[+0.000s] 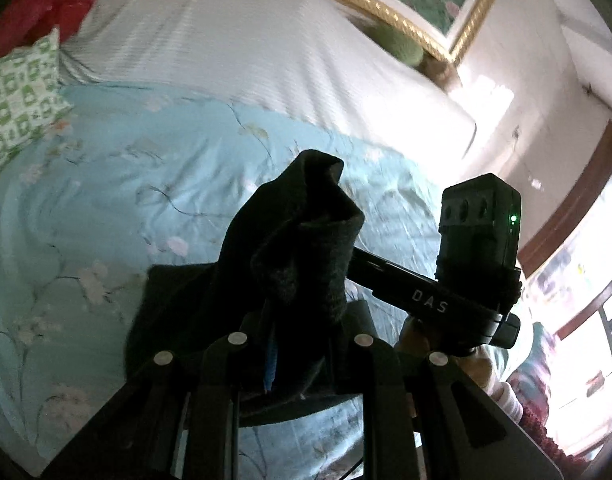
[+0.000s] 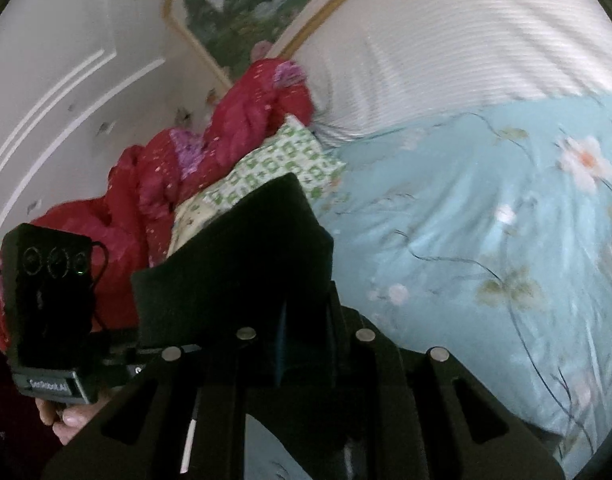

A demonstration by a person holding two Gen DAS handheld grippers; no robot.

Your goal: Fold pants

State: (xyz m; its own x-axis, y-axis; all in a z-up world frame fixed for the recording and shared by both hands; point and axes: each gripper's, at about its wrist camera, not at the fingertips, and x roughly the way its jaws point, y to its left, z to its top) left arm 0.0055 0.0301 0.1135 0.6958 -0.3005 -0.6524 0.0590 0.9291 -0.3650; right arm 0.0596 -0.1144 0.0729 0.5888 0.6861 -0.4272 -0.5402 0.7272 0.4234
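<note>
The pants [image 1: 290,240] are black and hang bunched from my left gripper [image 1: 302,344], which is shut on them above the light blue floral bedcover [image 1: 118,184]. In the right wrist view my right gripper [image 2: 306,340] is shut on another part of the same black pants [image 2: 242,264], lifted above the bed. The right gripper's body, marked DAS [image 1: 457,280], shows in the left wrist view just right of the cloth. The left gripper's body [image 2: 50,300] shows at the left of the right wrist view. The fingertips of both are hidden by the cloth.
A white striped blanket [image 1: 234,44] lies at the head of the bed. A green patterned pillow [image 2: 282,164] and a red quilt [image 2: 210,144] sit at one side. A gold-framed picture [image 2: 242,4] hangs on the wall. A window [image 1: 585,320] is at the right.
</note>
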